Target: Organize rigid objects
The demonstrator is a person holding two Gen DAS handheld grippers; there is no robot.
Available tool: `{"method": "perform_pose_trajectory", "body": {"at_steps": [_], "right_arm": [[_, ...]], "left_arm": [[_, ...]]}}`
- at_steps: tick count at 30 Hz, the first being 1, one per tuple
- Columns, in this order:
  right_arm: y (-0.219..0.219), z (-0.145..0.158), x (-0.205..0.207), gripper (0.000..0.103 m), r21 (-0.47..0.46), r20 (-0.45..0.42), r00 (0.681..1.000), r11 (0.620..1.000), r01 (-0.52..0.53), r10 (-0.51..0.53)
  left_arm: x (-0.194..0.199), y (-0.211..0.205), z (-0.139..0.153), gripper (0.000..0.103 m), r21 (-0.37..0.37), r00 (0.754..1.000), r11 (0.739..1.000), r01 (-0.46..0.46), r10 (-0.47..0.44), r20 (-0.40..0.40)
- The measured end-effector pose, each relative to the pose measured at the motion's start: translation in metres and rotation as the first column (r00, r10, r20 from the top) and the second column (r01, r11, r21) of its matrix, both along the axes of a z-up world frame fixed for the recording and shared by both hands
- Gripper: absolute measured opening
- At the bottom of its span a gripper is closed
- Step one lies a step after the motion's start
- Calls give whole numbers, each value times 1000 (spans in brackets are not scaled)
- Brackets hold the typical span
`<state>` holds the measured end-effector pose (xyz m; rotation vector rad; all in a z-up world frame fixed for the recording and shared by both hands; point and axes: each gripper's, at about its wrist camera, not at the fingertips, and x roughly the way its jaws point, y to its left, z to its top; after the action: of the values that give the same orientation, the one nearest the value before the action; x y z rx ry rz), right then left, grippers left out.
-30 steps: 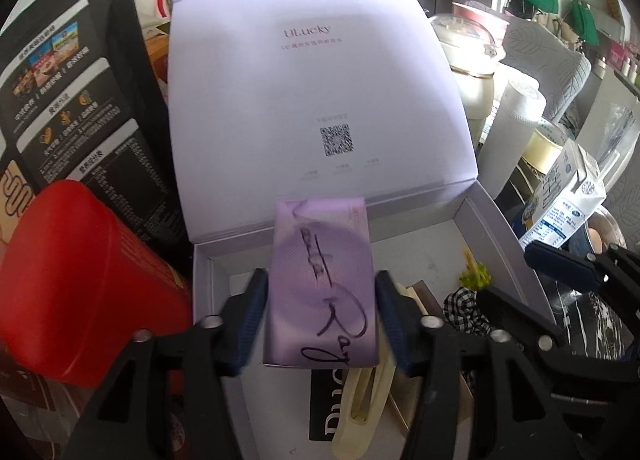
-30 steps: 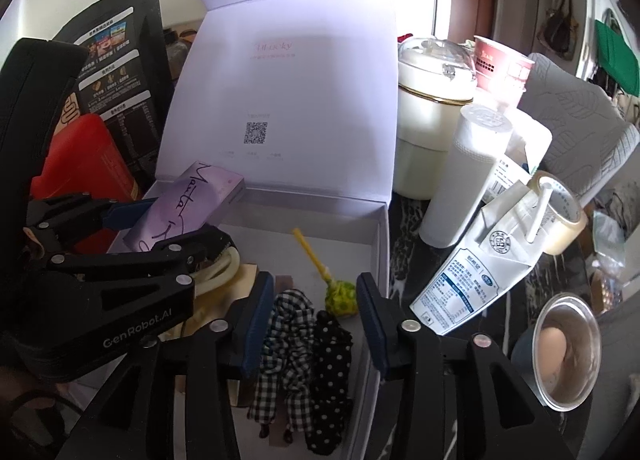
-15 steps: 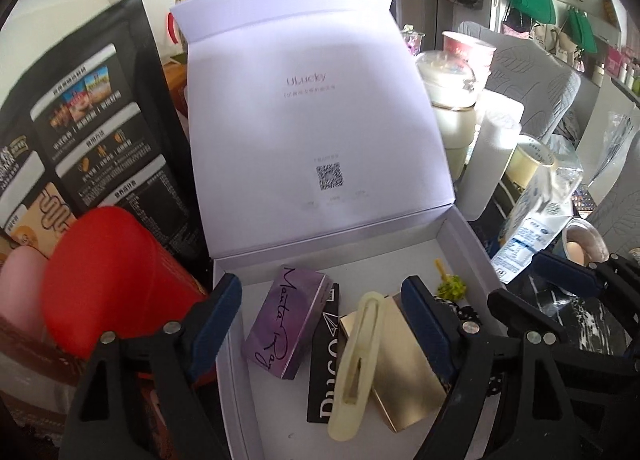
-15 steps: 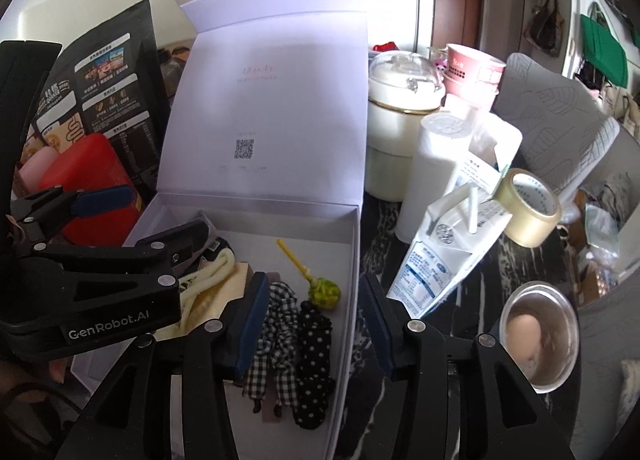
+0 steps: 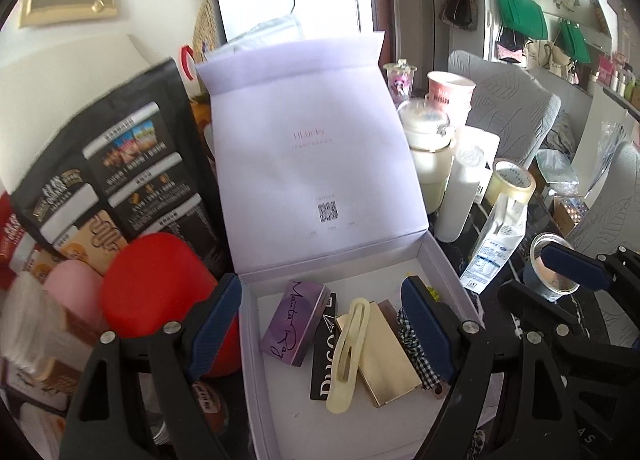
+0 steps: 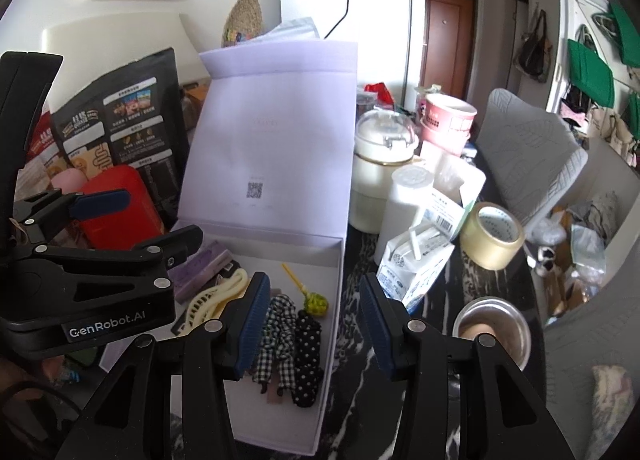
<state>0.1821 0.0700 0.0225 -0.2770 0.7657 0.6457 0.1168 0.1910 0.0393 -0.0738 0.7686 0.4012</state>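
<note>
An open lilac gift box (image 5: 256, 388) (image 6: 334, 300) has its lid standing upright behind it. Inside lie a purple carton (image 5: 294, 326) with black script, a black box (image 5: 325, 356), a cream hair clip (image 5: 347, 352), a gold box (image 5: 384, 356), and checked and dotted scrunchies (image 6: 294, 344) with a yellow-green hair tie (image 6: 314, 302). My left gripper (image 5: 322, 324) is open and empty above the box's contents. My right gripper (image 6: 314, 326) is open and empty over the box's right wall.
A red container (image 5: 156, 276) and a black snack bag (image 5: 108, 164) stand left of the box. To the right are a cream jar (image 6: 382, 180), a white cylinder (image 6: 404, 212), a milk carton (image 6: 416, 264), a tape roll (image 6: 492, 234) and a metal cup (image 6: 494, 332).
My left gripper opened and let go of the purple carton, which now lies in the box. Both grippers have pulled back and up from the box.
</note>
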Motion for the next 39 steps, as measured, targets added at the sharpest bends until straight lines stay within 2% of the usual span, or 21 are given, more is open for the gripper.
{"method": "perform_pose_trajectory", "body": {"at_steps": [7,17,26,34,36,39], "right_arm": [[-11,27,-21,47,30,57,998,1000,-2,0],[-32,55,-56,47,66,119,993,998,1,-8],[-51,67,-92,48,79,150,988,997,10,-22],[-63,66,-130,50,83,158,987,996,17,-30],[-66,65,-141,54,89,166,986,996,21,-35],[-71,65,-155,55,104,166,985,994,23,-40]], "left_arm": [[-22,-14,28,82,24,999,1000,-4,3,55],[-57,-33,48,82,35,995,999,-4,0,104],[-98,-49,52,82,42,991,999,-10,4,133],[-135,-61,47,82,47,990,999,-12,5,139],[-145,-62,44,82,38,990,999,-12,6,144],[-159,-64,39,82,29,990,999,-28,24,138]]}}
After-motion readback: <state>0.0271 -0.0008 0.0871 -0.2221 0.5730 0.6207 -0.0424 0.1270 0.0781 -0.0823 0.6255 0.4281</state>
